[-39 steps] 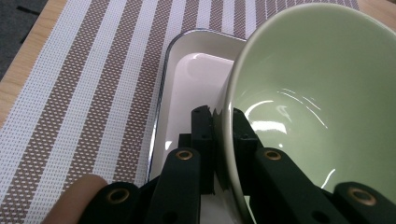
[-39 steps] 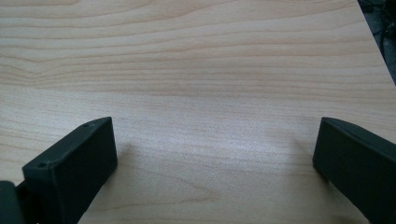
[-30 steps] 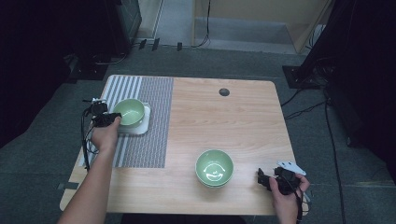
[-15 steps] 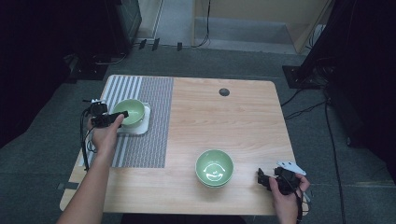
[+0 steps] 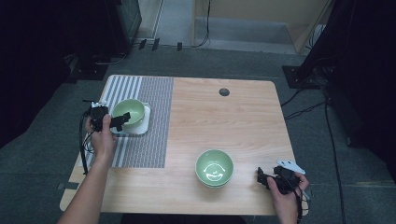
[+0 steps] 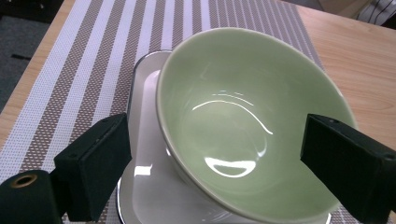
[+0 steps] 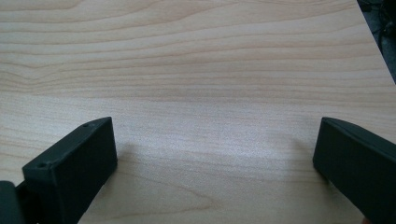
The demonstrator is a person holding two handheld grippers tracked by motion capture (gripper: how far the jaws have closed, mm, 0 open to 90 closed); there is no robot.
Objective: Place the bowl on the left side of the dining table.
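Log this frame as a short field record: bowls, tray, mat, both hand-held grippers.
bowl on tray: green bowl sits tilted in the white tray
tray: on the striped placemat, table's left side
second bowl: green bowl stack on bare wood, near front edge
left hand-held gripper: jaws have just been opening, now wide on either side of the bowl, pads not pressing it
right hand-held gripper: open, over the bare table, right of the stack

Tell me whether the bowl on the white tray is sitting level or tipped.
Tipped. In the left gripper view the green bowl leans on the white tray, its rim slanting. The left gripper has just been opening, pads off it.
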